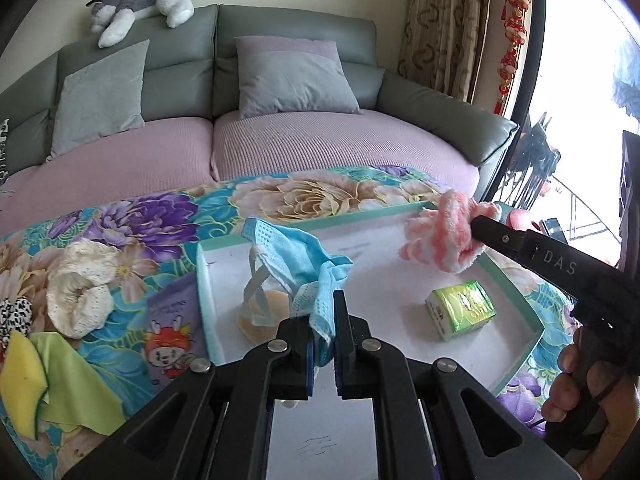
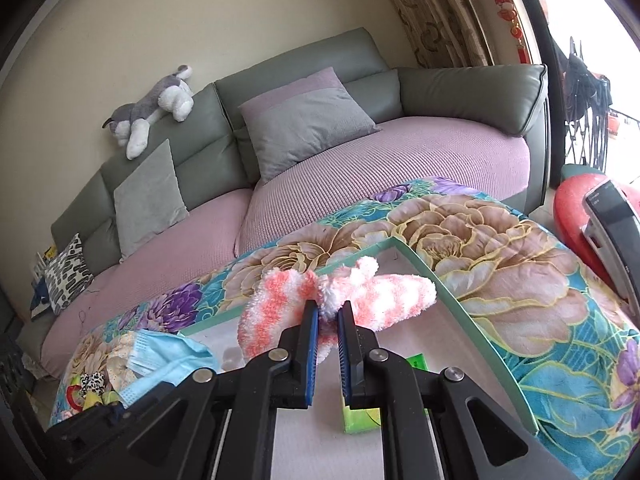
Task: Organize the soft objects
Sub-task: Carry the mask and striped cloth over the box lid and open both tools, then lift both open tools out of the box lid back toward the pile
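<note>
Both tools are loaded. Left tool (image 1: 323,334) is clamped tight on a blue mask (image 1: 298,256), which dangles above the near left part of the tray (image 1: 203,280), its ear loops hanging down toward a tan round pad (image 1: 262,316) that lies on the tray floor. Right tool (image 2: 328,320) is pinched narrow on a pink-and-white fluffy sock (image 2: 340,300), carried over the far right corner of the tray; in the left view the sock (image 1: 444,236) hangs at that corner, just above the rim.

As for progress, I judge the sorting partly done. The tray already holds the pad and a green tissue pack (image 1: 460,308), and the two carried pieces are over it but not yet let go. Whether either one touches the tray floor cannot be told.

Left to do, by the look of it: several soft things are on the flowered cloth over the tabletop (image 1: 120,216), to the left of the tray. A cream scrunchie (image 1: 80,288) lies well apart from the tray, a leopard-print scrunchie (image 1: 16,316) sits at the far left edge, and a yellow sponge (image 1: 20,380) rests on a green cloth (image 1: 76,384) near the front. A purple packet (image 1: 172,332) lies just beside the tray's left wall.

So the likely next step is releasing mask and sock into the tray, then fetching those.
</note>
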{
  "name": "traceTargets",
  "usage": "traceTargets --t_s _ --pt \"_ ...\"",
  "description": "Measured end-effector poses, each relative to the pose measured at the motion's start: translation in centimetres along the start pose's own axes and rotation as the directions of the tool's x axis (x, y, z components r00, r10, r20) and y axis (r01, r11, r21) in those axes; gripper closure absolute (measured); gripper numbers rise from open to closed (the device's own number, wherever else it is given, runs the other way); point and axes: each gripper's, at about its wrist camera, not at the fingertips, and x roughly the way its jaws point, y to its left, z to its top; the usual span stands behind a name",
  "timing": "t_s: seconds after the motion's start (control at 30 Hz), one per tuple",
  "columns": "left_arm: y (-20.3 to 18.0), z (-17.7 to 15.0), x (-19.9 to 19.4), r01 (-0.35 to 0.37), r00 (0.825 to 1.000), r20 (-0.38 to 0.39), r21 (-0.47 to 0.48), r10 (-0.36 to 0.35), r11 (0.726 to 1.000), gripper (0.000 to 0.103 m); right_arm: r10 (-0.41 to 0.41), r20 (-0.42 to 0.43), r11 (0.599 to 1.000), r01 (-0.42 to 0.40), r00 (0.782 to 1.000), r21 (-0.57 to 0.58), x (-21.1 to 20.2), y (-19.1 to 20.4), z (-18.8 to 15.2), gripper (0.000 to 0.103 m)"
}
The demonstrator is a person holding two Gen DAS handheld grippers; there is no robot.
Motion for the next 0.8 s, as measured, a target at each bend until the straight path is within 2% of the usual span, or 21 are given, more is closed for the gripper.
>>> traceTargets --t_s 0.2,0.27,0.3,0.33,0.37,0.4,0.43,0.5,0.6,0.73,0.8 --pt "-0.3 -0.6 2.4 0.005 0.998 -0.06 0.008 -0.005 1.0 0.095 -0.04 -0.035 0.999 0.04 0.999 -0.017 1.1 0.0 -0.4 0.09" --pt "-0.4 -0.7 2.6 -0.001 0.997 -0.077 0.009 0.001 1.0 0.092 -0.046 -0.046 0.999 0.045 0.998 -0.019 1.3 -0.1 -0.5 0.089" --pt "-0.4 -0.7 2.6 -0.003 0.997 -0.079 0.011 0.004 1.0 0.085 -0.05 -0.049 0.999 0.049 0.998 -0.02 1.3 -0.1 -0.5 0.088" --pt "-0.4 -0.7 2.5 -0.008 0.997 -0.079 0.012 0.009 1.0 0.072 -0.056 -0.053 0.998 0.055 0.997 -0.021 1.4 -0.1 -0.5 0.085" --pt "-0.4 -0.7 2.3 -0.013 0.997 -0.078 0.01 0.014 1.0 0.064 -0.06 -0.058 0.998 0.059 0.997 -0.022 1.4 -0.1 -0.6 0.082" --pt "-0.4 -0.6 2.2 -0.014 0.997 -0.076 0.009 0.015 1.0 0.052 -0.066 -0.067 0.998 0.065 0.996 -0.022 1.5 -0.1 -0.6 0.072" --pt "-0.3 -0.5 2.0 -0.013 0.997 -0.071 0.007 0.013 1.0 0.049 -0.075 -0.073 0.997 0.073 0.995 -0.021 1.5 -0.2 -0.6 0.058" --pt "-0.2 -0.3 1.7 -0.014 0.997 -0.073 0.009 0.014 1.0 0.046 -0.093 -0.088 0.995 0.092 0.992 -0.026 1.5 -0.2 -0.6 0.039" --pt "0.1 0.0 0.9 -0.048 0.997 -0.067 0.013 0.049 0.999 0.027 -0.121 -0.12 0.992 0.115 0.985 -0.058 1.5 0.0 -0.7 0.029" --pt "1.7 0.4 -0.4 -0.109 0.993 -0.042 -0.025 0.108 0.994 0.013 -0.159 -0.166 0.983 0.14 0.973 -0.118 1.6 0.6 -1.0 0.005" --pt "2.9 0.4 -0.8 -0.14 0.99 -0.042 -0.059 0.138 0.988 0.006 -0.175 -0.184 0.978 0.149 0.967 -0.147 1.6 1.0 -1.3 0.0"
